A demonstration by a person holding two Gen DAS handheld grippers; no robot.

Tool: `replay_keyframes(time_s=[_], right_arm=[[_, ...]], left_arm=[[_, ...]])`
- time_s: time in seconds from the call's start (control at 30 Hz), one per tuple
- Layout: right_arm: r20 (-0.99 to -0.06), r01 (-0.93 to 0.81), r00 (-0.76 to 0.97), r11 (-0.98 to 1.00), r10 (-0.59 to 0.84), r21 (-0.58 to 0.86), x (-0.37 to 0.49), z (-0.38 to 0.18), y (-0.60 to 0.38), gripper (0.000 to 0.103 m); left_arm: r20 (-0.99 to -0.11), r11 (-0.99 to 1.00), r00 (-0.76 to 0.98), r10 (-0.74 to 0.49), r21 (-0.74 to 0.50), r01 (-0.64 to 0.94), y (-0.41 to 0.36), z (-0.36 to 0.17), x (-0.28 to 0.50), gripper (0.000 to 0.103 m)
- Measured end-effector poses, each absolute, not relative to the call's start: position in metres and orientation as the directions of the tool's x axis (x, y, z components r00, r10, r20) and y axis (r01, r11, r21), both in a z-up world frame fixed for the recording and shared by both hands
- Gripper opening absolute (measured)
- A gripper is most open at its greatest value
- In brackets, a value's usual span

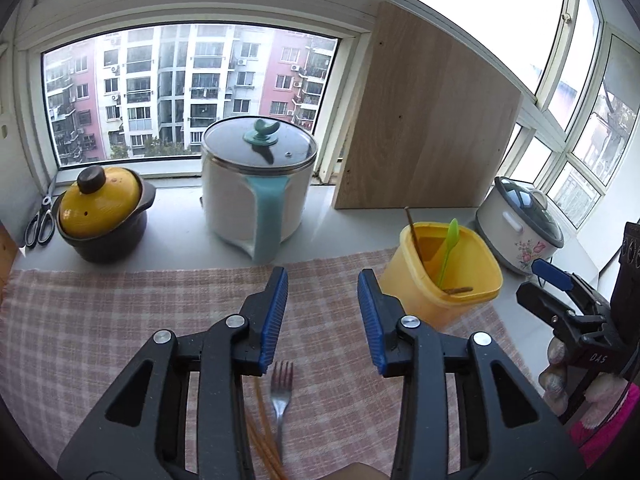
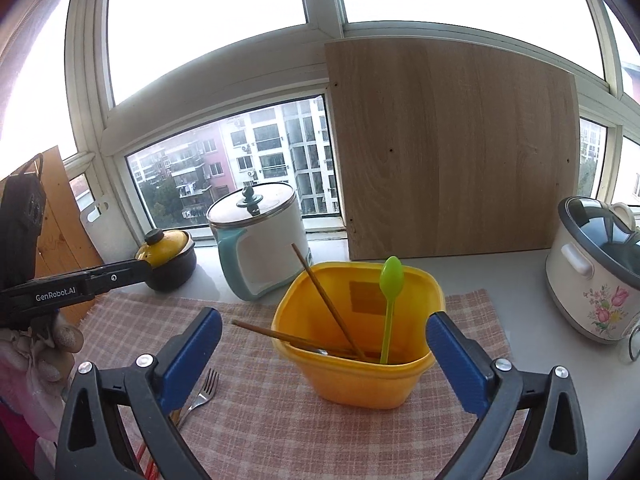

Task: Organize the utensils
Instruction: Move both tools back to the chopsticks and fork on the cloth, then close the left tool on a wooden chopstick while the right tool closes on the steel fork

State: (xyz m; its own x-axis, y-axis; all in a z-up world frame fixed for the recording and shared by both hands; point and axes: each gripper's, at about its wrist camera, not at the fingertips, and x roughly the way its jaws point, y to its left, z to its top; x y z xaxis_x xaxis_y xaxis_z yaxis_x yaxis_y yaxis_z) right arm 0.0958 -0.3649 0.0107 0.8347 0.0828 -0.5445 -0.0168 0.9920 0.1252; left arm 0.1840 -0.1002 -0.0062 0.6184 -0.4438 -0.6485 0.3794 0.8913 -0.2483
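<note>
I hold two claws over the checked cloth. My left claw is spread with nothing between its pads, hanging above the fork. My right claw is spread wide too and holds nothing; in its own view the yellow bin sits between its pads, though I cannot tell whether either one touches it.

I judge the job partly done. The bin already holds a green spoon and two brown chopsticks, one leaning steeply, the other lying low over the rim. The fork is left on the cloth, tines away from me, and thin orange sticks lie just beside it under my left claw, likely another pair of chopsticks. Both need to go into the bin, which stands near, to the right of the fork.

Behind the cloth stand a yellow-lidded clay pot, a white and teal electric pot, a wooden board leaning on the window, and a flowered cooker at the far right. Scissors lie at the left. None of these block the way. The real trouble is the fork and sticks lying so close together: a careless pinch could catch both.
</note>
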Motion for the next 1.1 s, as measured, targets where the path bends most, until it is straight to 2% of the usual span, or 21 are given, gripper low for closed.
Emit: replay_keyframes(time_s=[0.3, 0.67, 0.73, 0.8, 0.83, 0.97, 1.1], right_arm=[[-0.649, -0.138, 0.739, 0.983, 0.181, 0.117, 0.104, -0.017, -0.313, 0.103], [-0.779, -0.258, 0.544, 0.946, 0.311, 0.197, 0.134, -0.078, -0.255, 0.071], [-0.799, -0.267, 0.512, 0.942, 0.316, 0.202, 0.142, -0.09, -0.247, 0.055], [-0.814, -0.275, 0.485, 0.939, 0.321, 0.206, 0.149, -0.102, -0.24, 0.049], [-0.82, -0.276, 0.474, 0.939, 0.319, 0.206, 0.152, -0.107, -0.237, 0.048], [-0.84, -0.287, 0.439, 0.936, 0.319, 0.205, 0.162, -0.125, -0.228, 0.045], [-0.856, -0.274, 0.41, 0.937, 0.316, 0.215, 0.174, -0.14, -0.228, 0.039]], left_arm=[[-0.754, 0.934, 0.557, -0.349, -0.232, 0.272, -0.034, -0.061, 0.17, 0.036], [-0.841, 0.937, 0.432, -0.327, -0.229, 0.263, -0.021, -0.124, 0.148, 0.036], [-0.85, 0.934, 0.41, -0.331, -0.231, 0.274, -0.024, -0.131, 0.145, 0.036], [-0.856, 0.931, 0.395, -0.332, -0.23, 0.285, -0.026, -0.137, 0.142, 0.035], [-0.86, 0.93, 0.387, -0.331, -0.228, 0.289, -0.028, -0.139, 0.141, 0.03], [-0.877, 0.93, 0.362, -0.316, -0.21, 0.303, -0.034, -0.151, 0.14, 0.023], [-0.891, 0.931, 0.341, -0.301, -0.198, 0.306, -0.039, -0.161, 0.144, 0.022]])
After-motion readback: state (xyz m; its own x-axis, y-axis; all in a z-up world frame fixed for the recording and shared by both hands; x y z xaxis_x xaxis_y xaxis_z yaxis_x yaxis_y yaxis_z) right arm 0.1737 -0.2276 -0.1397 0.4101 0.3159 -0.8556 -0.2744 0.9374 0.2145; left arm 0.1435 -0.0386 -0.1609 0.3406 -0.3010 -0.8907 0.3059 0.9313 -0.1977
